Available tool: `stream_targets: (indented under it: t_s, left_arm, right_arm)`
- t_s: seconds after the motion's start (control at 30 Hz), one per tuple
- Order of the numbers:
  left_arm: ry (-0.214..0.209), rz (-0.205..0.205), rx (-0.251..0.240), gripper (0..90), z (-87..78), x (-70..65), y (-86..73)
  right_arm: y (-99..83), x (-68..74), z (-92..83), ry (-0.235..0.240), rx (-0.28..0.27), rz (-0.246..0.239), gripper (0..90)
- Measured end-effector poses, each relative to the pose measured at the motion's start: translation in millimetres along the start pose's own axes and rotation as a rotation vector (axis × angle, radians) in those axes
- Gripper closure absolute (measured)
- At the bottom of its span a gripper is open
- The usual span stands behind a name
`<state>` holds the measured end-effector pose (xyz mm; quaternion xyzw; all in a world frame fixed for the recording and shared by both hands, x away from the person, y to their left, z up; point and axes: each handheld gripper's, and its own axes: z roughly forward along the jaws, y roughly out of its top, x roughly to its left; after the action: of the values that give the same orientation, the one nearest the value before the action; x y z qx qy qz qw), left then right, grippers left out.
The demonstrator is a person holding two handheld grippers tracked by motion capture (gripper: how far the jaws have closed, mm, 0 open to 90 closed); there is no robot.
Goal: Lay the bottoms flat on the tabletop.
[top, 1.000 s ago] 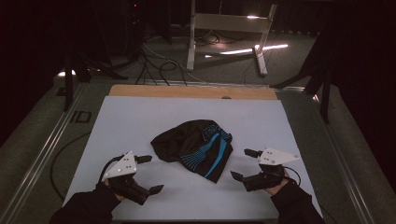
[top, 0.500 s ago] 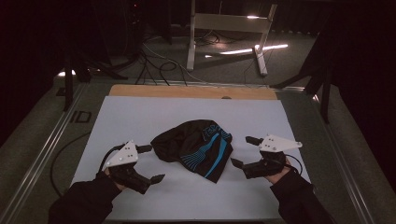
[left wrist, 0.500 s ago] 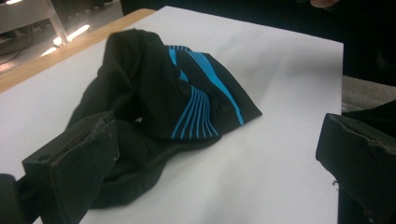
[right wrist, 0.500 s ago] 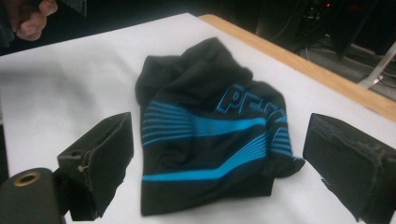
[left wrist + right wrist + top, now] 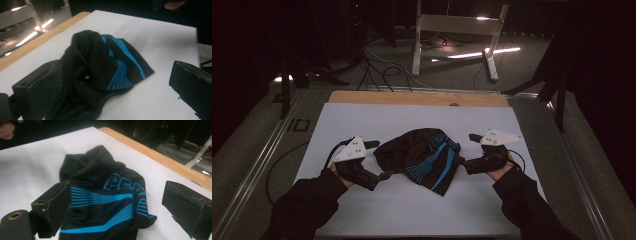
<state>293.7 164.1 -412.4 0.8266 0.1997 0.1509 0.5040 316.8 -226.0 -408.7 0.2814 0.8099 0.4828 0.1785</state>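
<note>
Garment: crumpled at table centre, not yet gripped.
Left gripper: at 9 o'clock of it, jaws wide, nothing held.
Right gripper: at 3 o'clock, likewise spread and empty.
Left to do: grasping, spreading.

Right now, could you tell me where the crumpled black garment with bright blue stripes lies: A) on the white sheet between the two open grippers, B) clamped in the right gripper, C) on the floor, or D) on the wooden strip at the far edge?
A: the black garment with blue stripes rests on the white sheet, with the left gripper and right gripper open at either side.
</note>
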Motion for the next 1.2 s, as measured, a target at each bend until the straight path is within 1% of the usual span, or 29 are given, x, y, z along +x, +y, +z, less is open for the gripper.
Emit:
stream_targets:
  t_s: [0.07, 0.1, 0.13, 0.23, 0.27, 0.33, 0.4, 0.43, 0.5, 0.53, 0.57, 0.63, 0.7, 0.73, 0.77, 0.8, 0.83, 0.9, 0.93, 0.97, 1.03, 1.07, 1.1, 1.13, 1.17, 1.2]
  left_arm:
    - [0.011, -0.005, 0.01, 0.0, 5.0, 4.3, 0.7]
    - [0.017, -0.007, 0.021, 0.0, 7.6, 6.1, 0.9]
    - [0.019, -0.015, 0.024, 0.0, 10.1, 7.6, 0.5]
    - [0.017, -0.061, 0.039, 0.0, 18.3, 13.8, -1.2]
    - [0.011, -0.071, 0.039, 0.1, 20.9, 15.7, -2.1]
    - [0.014, -0.081, 0.042, 0.0, 26.5, 18.8, -4.4]
    - [0.003, -0.101, 0.063, 0.1, 33.9, 21.8, -7.1]
    - [0.005, -0.097, 0.073, 0.1, 37.1, 22.6, -8.6]
    - [0.008, -0.103, 0.093, 0.1, 43.1, 23.2, -11.3]
    - [0.01, -0.098, 0.097, 0.9, 45.5, 23.5, -13.1]
    - [0.003, -0.094, 0.103, 3.3, 47.8, 24.3, -15.0]
    - [-0.001, -0.098, 0.117, 3.7, 52.9, 26.5, -18.8]
    - [0.013, -0.098, 0.134, 6.8, 57.5, 28.6, -23.2]
    - [0.012, -0.099, 0.139, 9.5, 59.5, 30.4, -25.7]
    - [0.021, -0.103, 0.145, 12.8, 61.7, 31.7, -28.1]
    - [0.019, -0.105, 0.151, 15.7, 64.0, 33.1, -30.4]
    - [0.016, -0.11, 0.157, 16.6, 66.3, 34.1, -32.5]
    - [0.011, -0.116, 0.173, 23.5, 71.2, 35.0, -36.1]
    - [0.007, -0.115, 0.191, 27.9, 74.0, 35.4, -37.7]
    - [0.011, -0.115, 0.198, 31.0, 76.5, 35.1, -39.4]
    - [0.0, -0.112, 0.224, 38.1, 81.6, 35.2, -42.7]
    - [0.001, -0.107, 0.237, 38.3, 84.0, 35.0, -44.3]
    - [0.003, -0.104, 0.245, 41.5, 86.2, 35.0, -45.9]
    - [0.006, -0.109, 0.255, 43.3, 88.7, 35.1, -47.5]
    - [0.019, -0.11, 0.283, 44.0, 92.2, 35.5, -49.3]
    - [0.026, -0.105, 0.293, 47.8, 94.2, 35.4, -50.7]
  right_arm:
    - [-4.1, -3.4, 10.8, -0.002, 0.01, 0.015, 9.1]
    - [-4.9, -3.8, 12.7, -0.003, 0.012, 0.016, 9.1]
    - [-6.6, -4.7, 16.7, 0.002, 0.016, 0.021, 9.1]
    - [-11.0, -4.8, 28.8, 0.012, 0.031, 0.03, 9.1]
    - [-12.3, -4.3, 32.8, 0.011, 0.036, 0.027, 9.1]
    - [-14.6, -3.8, 40.5, 0.02, 0.042, 0.032, 9.1]
    - [-17.4, -4.5, 47.5, 0.031, 0.048, 0.046, 9.1]
    - [-19.2, -4.6, 51.8, 0.03, 0.055, 0.053, 9.1]
    - [-22.5, -5.0, 58.3, 0.024, 0.074, 0.05, 9.1]
    - [-23.9, -5.1, 60.5, 0.023, 0.082, 0.051, 9.1]
    - [-26.0, -5.1, 63.6, 0.024, 0.09, 0.053, 9.1]
    - [-30.9, -5.4, 70.1, 0.015, 0.117, 0.051, 9.4]
    - [-35.2, -7.0, 74.4, 0.011, 0.128, 0.056, 12.0]
    - [-37.6, -7.5, 76.7, 0.003, 0.134, 0.059, 12.9]
    - [-39.9, -7.8, 79.1, 0.0, 0.145, 0.06, 13.3]
    - [-42.4, -8.6, 81.6, 0.003, 0.15, 0.059, 13.6]
    - [-44.4, -8.1, 84.0, -0.002, 0.158, 0.069, 14.3]
    - [-48.1, -8.4, 88.8, -0.006, 0.179, 0.062, 16.8]
    - [-49.6, -7.8, 91.1, -0.014, 0.187, 0.065, 18.4]
    - [-51.1, -7.8, 93.1, -0.006, 0.193, 0.069, 20.7]
    - [-53.4, -6.1, 97.3, -0.026, 0.214, 0.057, 25.7]
    - [-54.1, -5.8, 98.4, -0.019, 0.218, 0.062, 27.3]
    - [-55.3, -5.2, 99.9, -0.017, 0.219, 0.062, 30.8]
    - [-56.3, -4.3, 101.2, -0.024, 0.225, 0.061, 34.3]
    - [-57.3, -3.9, 102.3, -0.018, 0.228, 0.06, 37.2]
    - [-58.5, -3.0, 103.2, -0.02, 0.239, 0.049, 41.7]
